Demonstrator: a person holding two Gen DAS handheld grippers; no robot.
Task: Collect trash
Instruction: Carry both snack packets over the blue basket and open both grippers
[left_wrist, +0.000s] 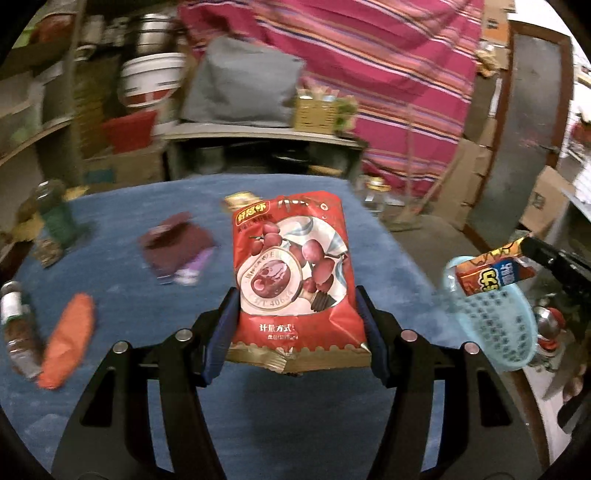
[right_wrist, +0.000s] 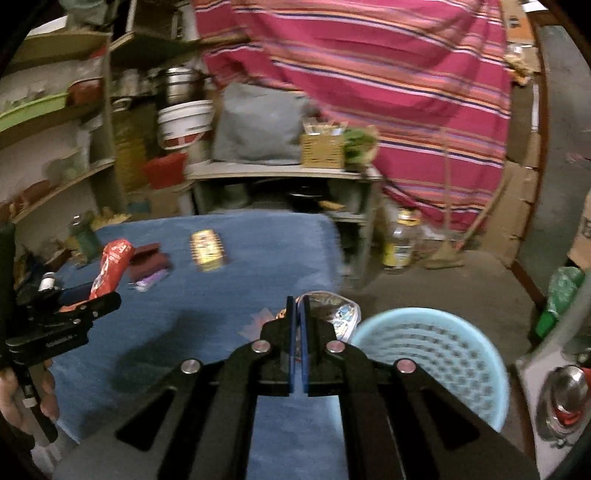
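My left gripper (left_wrist: 295, 295) is shut on a red dried-fruit snack bag (left_wrist: 291, 266), its blue pads pressing the bag's two sides above the blue-clothed table (left_wrist: 129, 387). In the right wrist view the same left gripper (right_wrist: 79, 308) and the red bag (right_wrist: 112, 264) show at the left edge. My right gripper (right_wrist: 298, 301) is shut on a crinkled orange snack wrapper (right_wrist: 340, 314), which sticks out to the right of the pads. A light-blue perforated basket (right_wrist: 432, 354) stands on the floor just off the table's right edge. From the left wrist view, the right gripper (left_wrist: 528, 247) holds the wrapper (left_wrist: 491, 275) over the basket (left_wrist: 495, 328).
On the table lie an orange wrapper (left_wrist: 68, 339), a small bottle (left_wrist: 18, 332), a maroon packet (left_wrist: 177, 240), a green packet (left_wrist: 55, 221) and a gold packet (right_wrist: 207, 250). Behind are shelves, a white bucket (right_wrist: 184, 123) and a striped cloth (right_wrist: 369, 92). A bottle (right_wrist: 400, 240) stands on the floor.
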